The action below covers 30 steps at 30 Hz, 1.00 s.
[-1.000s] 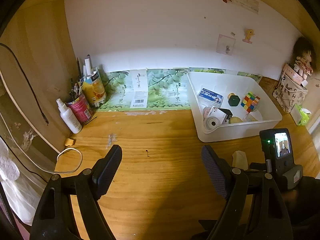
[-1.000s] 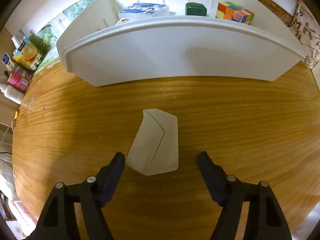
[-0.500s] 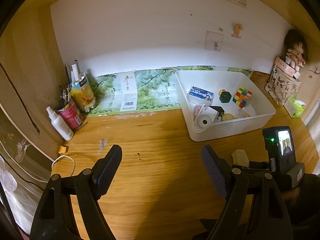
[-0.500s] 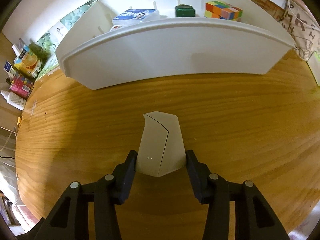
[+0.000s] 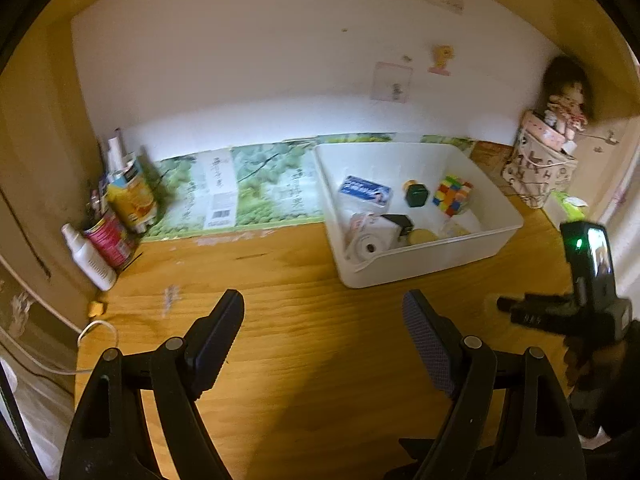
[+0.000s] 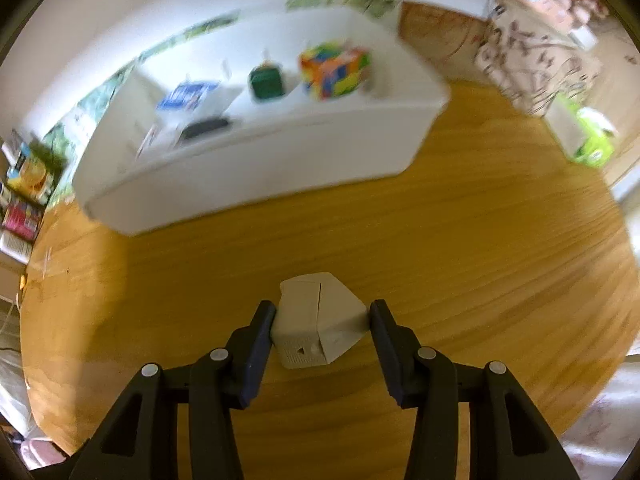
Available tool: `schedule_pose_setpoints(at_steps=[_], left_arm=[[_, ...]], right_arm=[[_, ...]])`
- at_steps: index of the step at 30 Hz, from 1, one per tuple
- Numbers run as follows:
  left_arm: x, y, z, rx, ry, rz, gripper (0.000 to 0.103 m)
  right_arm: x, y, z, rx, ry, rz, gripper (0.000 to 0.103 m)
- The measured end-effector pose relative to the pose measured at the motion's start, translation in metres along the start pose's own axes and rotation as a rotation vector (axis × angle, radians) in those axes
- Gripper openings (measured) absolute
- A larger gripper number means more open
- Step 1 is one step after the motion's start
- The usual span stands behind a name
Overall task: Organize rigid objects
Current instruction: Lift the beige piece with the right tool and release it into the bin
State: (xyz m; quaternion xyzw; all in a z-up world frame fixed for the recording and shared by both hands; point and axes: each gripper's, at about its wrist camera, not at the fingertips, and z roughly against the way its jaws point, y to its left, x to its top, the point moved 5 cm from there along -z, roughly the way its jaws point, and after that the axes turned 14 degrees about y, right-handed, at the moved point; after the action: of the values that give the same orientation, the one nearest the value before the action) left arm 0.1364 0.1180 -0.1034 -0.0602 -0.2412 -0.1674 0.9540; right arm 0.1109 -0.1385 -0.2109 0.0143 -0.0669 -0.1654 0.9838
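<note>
My right gripper is shut on a small white angular plastic object and holds it lifted above the wooden table, in front of the white bin. The bin holds a colourful puzzle cube, a dark green block, a blue-and-white box and other items. In the left wrist view the bin sits at the back right; my left gripper is open and empty above the table. The right gripper's body shows at the right edge there.
A white spray bottle, a pink can and an orange carton stand at the back left. A patterned bag with a doll and a green packet sit at the right. A white cable lies left.
My right gripper closed on the white object and lifted it off the table, tilting it up toward the bin. The left gripper drew back and rose slightly.
</note>
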Motion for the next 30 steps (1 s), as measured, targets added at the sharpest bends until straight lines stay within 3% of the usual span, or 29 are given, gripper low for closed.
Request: schedule_pose_setpoints(at_steps=[4, 13, 21, 30], left_arm=[[0.002, -0.010, -0.001, -0.026, 0.000, -0.022, 0.084], [0.005, -0.012, 0.002, -0.035, -0.018, -0.013, 0.084], [0.003, 0.005, 0.006, 0.005, -0.025, 0.031, 0.084], [0.000, 0.022, 0.011, 0.050, -0.033, 0.064, 0.084]], right_arm=[[0.009, -0.026, 0.032, -0.043, -0.075, -0.006, 0.048], [0.057, -0.021, 0.084, -0.093, -0.233, 0.057, 0.048], [0.104, 0.021, 0.108, -0.074, -0.354, 0.157, 0.048], [0.118, 0.087, 0.100, -0.010, -0.435, 0.314, 0.049]])
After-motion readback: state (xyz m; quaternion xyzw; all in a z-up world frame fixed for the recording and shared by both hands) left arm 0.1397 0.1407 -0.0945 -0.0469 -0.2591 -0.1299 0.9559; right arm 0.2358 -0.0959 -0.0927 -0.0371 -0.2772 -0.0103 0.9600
